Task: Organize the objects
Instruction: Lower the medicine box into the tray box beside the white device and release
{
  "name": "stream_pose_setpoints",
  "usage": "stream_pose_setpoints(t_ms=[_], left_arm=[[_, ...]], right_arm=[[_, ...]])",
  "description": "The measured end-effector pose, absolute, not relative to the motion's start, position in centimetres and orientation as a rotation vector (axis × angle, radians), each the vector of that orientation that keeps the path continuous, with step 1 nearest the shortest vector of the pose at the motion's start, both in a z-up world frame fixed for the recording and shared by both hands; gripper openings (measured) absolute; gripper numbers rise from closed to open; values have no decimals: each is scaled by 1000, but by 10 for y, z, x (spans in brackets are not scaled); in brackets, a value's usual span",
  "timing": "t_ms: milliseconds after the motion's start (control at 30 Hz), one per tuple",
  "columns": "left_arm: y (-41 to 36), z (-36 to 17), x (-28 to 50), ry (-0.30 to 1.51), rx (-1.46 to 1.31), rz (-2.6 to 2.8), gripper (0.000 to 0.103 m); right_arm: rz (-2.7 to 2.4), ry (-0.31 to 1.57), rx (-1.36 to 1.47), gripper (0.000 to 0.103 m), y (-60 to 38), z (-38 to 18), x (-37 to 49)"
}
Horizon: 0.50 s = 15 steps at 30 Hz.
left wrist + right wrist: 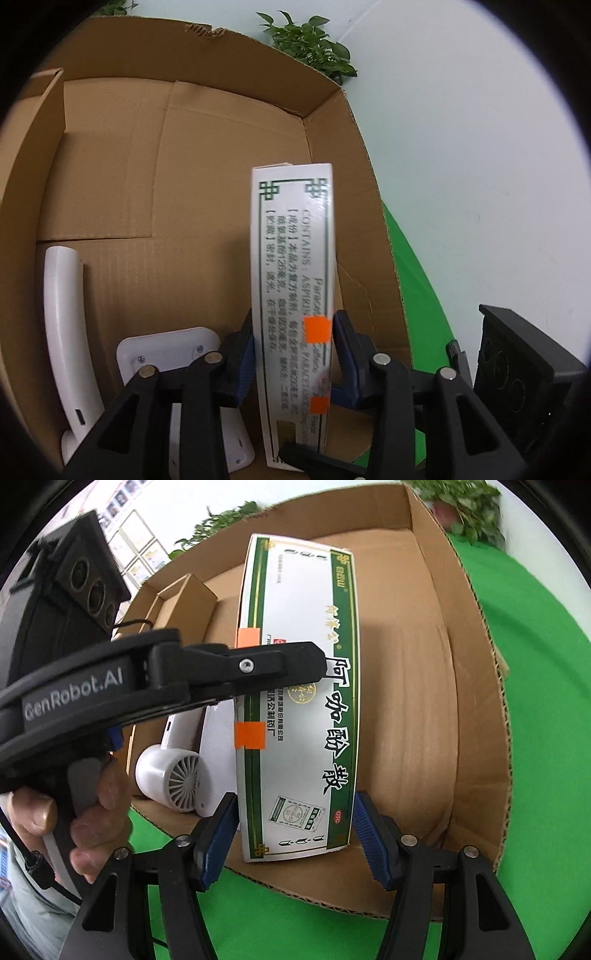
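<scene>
In the cardboard carton, left wrist view: the medicine box stands on one long narrow side, its length running away from the camera towards the carton's far right corner.
Left gripper: angled down into the cardboard carton, with a blue pad against each broad face of the medicine box near its near end, clamped on it.
Orange tape: two patches on the box's upper side, one level with the pads and one nearer the camera.
Carton's left wall: a white curved handle lies along it, with a white screwed plate just beside it.
Outside the carton: green cloth lies under it, and potted plants stand behind the far wall.
Right wrist view, right gripper: tipped steeply down over the carton's near wall, its blue pads closed on the two long edges of the box's printed green-and-white face, near that face's near end.
Contact with the carton floor: cannot tell.
Left hand: wrapped round the left gripper's handle at the carton's near left corner, and one black finger reaches across the box's printed face.
Near left corner: a white hair dryer lies on the carton floor beside the medicine box.
Far left corner: a small brown box.
</scene>
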<state>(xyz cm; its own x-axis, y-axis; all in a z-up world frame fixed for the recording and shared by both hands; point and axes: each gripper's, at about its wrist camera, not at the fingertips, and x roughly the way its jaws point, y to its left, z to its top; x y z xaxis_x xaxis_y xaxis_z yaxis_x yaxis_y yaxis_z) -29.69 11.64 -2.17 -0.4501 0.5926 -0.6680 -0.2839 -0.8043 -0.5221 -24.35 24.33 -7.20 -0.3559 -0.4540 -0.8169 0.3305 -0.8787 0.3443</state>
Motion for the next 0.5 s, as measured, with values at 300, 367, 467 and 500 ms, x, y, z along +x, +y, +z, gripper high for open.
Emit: stream_pose_setpoints(t_ms=[300, 367, 467, 500], left_arm=[[87, 2, -265, -339, -1162, 2401, 42], [77, 8, -252, -293, -1130, 2446, 42], [68, 17, -231, -208, -1064, 2536, 43], [60, 20, -226, -194, -1046, 2570, 44]], right_arm=[[-2314, -104, 1475, 59, 235, -64, -247], [-2346, -53, 1490, 59, 233, -64, -248], [-2377, -5, 1514, 59, 235, -76, -238], [-2382, 4, 1516, 60, 233, -85, -229]])
